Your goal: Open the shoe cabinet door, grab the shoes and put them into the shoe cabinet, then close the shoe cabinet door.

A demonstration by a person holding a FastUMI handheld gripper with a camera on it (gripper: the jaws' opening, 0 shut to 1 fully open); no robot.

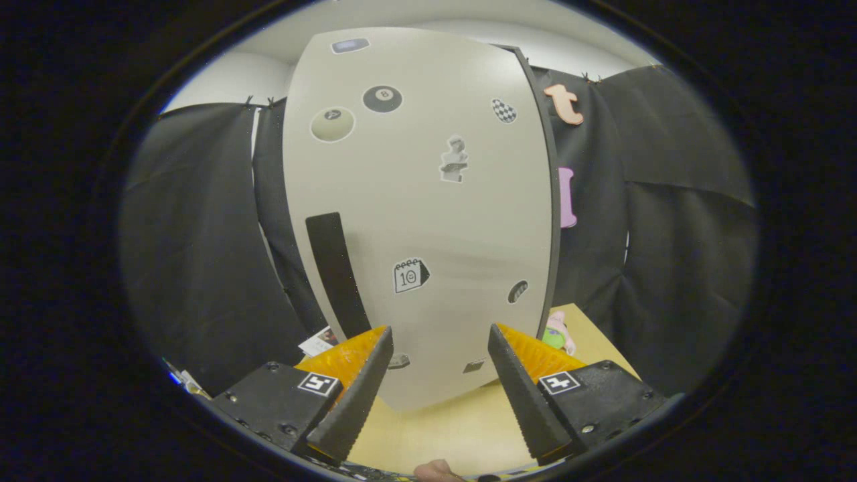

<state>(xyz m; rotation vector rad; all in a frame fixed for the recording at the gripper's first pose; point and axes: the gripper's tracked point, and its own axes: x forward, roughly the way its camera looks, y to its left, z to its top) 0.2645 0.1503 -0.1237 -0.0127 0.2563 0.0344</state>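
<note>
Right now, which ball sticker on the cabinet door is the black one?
The 8-ball sticker, high on the shoe cabinet door. It is dark; the ball sticker beside it is pale. The open gripper points at the door, holding nothing.

**Cabinet door shut before us**

We face the tall pale-grey shoe cabinet (pixel 428 221), standing upright on the light wooden table. Its flat door is closed and dotted with small stickers, with a long black vertical handle strip (pixel 335 271) near its left edge. A small pink-and-green item peeks from behind its lower right corner; we cannot tell what it is.
</note>
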